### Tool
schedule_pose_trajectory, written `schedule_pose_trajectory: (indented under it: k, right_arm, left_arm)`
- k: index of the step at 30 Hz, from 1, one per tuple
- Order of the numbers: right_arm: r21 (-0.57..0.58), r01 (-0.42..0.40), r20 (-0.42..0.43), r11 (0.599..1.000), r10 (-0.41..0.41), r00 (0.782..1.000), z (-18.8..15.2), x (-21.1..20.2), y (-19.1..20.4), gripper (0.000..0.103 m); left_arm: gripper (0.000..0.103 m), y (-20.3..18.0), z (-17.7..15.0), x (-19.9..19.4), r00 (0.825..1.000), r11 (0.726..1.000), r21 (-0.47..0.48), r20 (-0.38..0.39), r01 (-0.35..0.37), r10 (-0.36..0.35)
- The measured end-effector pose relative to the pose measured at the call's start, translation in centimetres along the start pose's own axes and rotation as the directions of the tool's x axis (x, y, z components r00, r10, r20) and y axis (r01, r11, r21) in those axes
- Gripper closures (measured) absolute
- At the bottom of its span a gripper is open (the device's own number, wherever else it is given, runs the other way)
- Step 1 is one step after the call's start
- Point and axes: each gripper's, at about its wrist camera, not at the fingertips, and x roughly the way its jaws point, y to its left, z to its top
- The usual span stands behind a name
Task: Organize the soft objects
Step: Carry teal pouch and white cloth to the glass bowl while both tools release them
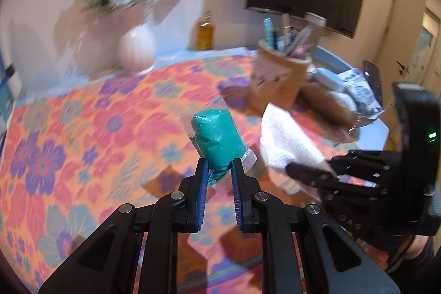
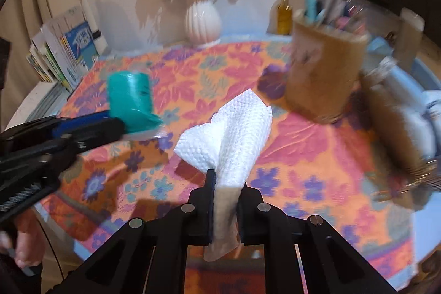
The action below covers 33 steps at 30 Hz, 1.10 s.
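Note:
My left gripper [image 1: 219, 166] is shut on a teal lump of putty in a clear plastic bag [image 1: 217, 135] and holds it above the flowered tablecloth [image 1: 82, 134]. My right gripper [image 2: 227, 178] is shut on a crumpled white paper towel [image 2: 234, 128], also held above the cloth. In the right wrist view the teal putty bag [image 2: 131, 101] and the left gripper [image 2: 91, 126] are at the left. In the left wrist view the paper towel [image 1: 286, 137] and the right gripper [image 1: 306, 171] are at the right.
A brown holder of pens [image 1: 278, 73] [image 2: 322, 73] stands at the back right, with packets and a dark basket [image 1: 352, 90] beside it. A white vase of flowers [image 2: 202, 21] and an amber bottle [image 2: 284, 14] stand at the back. Books [image 2: 66, 51] lean at the left.

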Motion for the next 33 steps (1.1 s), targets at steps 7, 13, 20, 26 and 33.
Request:
schedule_pose_trajectory:
  k: [7, 13, 20, 26, 33]
  right_arm:
    - [0.121, 0.125, 0.119, 0.985, -0.140, 0.983, 1.5, -7.4, -6.5, 0.091]
    - [0.301, 0.210, 0.176, 0.930, -0.271, 0.946, 2.7, -11.3, -14.7, 0.091]
    - [0.504, 0.209, 0.151, 0.838, -0.323, 0.934, 3.7, -10.4, -23.5, 0.091]
    - [0.555, 0.180, 0.131, 0.812, -0.299, 0.945, 6.5, -8.3, -26.7, 0.088]
    - [0.561, 0.211, 0.131, 0.801, -0.337, 0.933, 7.8, -7.2, -27.6, 0.046]
  left_arm:
    - [0.089, -6.0, 5.3, 0.9, 0.992, 0.987, 0.116, 0.043, 0.111, -0.116]
    - [0.089, -12.3, 10.4, 3.7, 0.956, 0.940, 0.191, 0.019, 0.284, -0.293]
    - [0.089, -16.9, 14.1, 9.1, 0.930, 0.910, 0.195, -0.055, 0.367, -0.363]
    - [0.088, -17.9, 16.7, 13.3, 0.930, 0.918, 0.155, -0.085, 0.366, -0.357]
    - [0.059, -18.4, 17.0, 14.1, 0.945, 0.923, 0.205, -0.063, 0.327, -0.321]
